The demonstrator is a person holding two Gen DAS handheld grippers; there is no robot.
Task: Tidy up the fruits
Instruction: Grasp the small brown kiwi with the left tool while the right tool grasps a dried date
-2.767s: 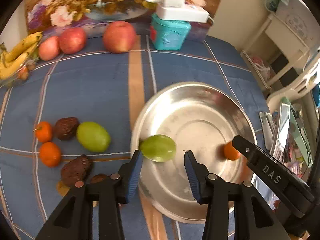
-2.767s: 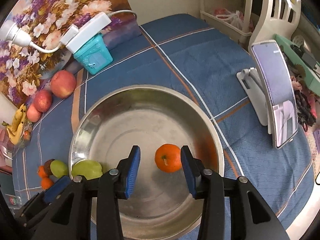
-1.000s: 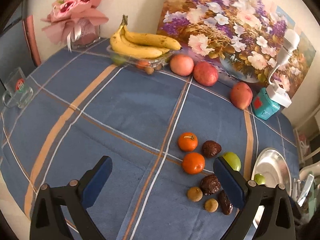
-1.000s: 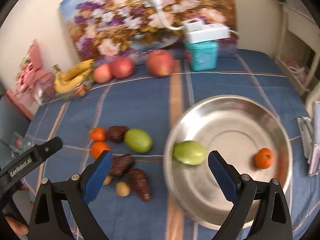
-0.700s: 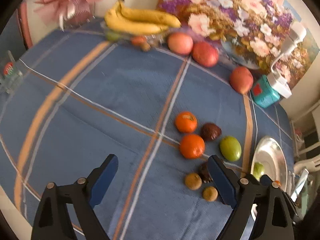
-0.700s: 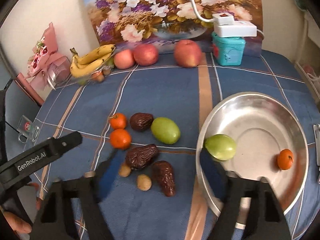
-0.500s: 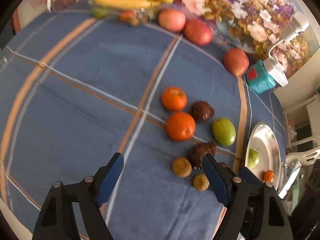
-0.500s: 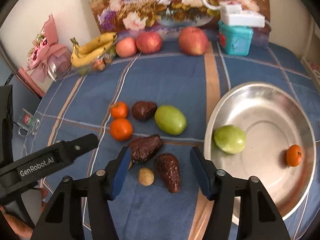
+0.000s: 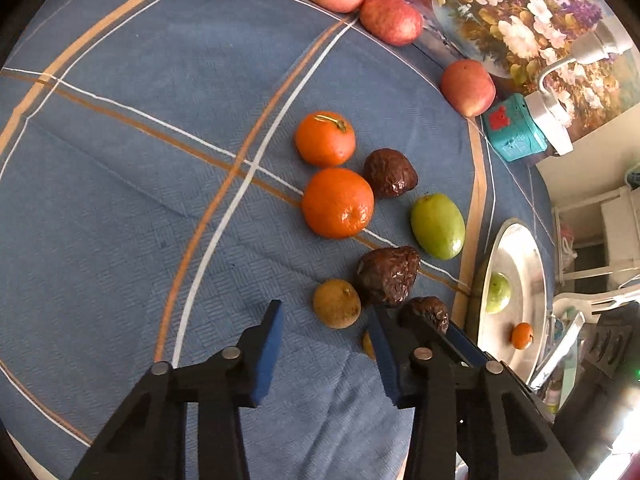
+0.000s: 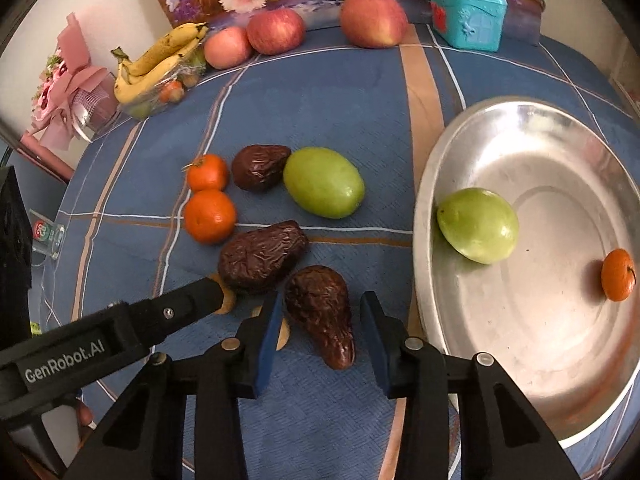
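While both grippers were over the steel bowl (image 10: 532, 184) a few seconds ago, each with a fruit lying between its spread fingers, they now sit low over the loose cluster on the blue cloth (image 9: 120, 160). That shift suggests one drop-off round is finished and the next pair of pickups is starting; a green fruit (image 10: 478, 225) and a small orange (image 10: 618, 275) already lie in the bowl.

Starting on the left, the left gripper (image 9: 324, 344) is spread wide and holds nothing. A small brown round fruit (image 9: 336, 303) lies just ahead of its gap, nearer the right finger, untouched. Farther ahead sit two oranges (image 9: 337, 202), a dark wrinkled date (image 9: 389, 274) and a loose green fruit (image 9: 438, 227); the bowl is well off to its right.

Moving right, the right gripper (image 10: 320, 332) is also open, its fingers straddling a second dark wrinkled date (image 10: 320, 312). Whether the pads touch the skin I cannot tell, but the jaws have not closed on it. The bowl's rim is just to its right, so I judge the carry will be short once it pinches.
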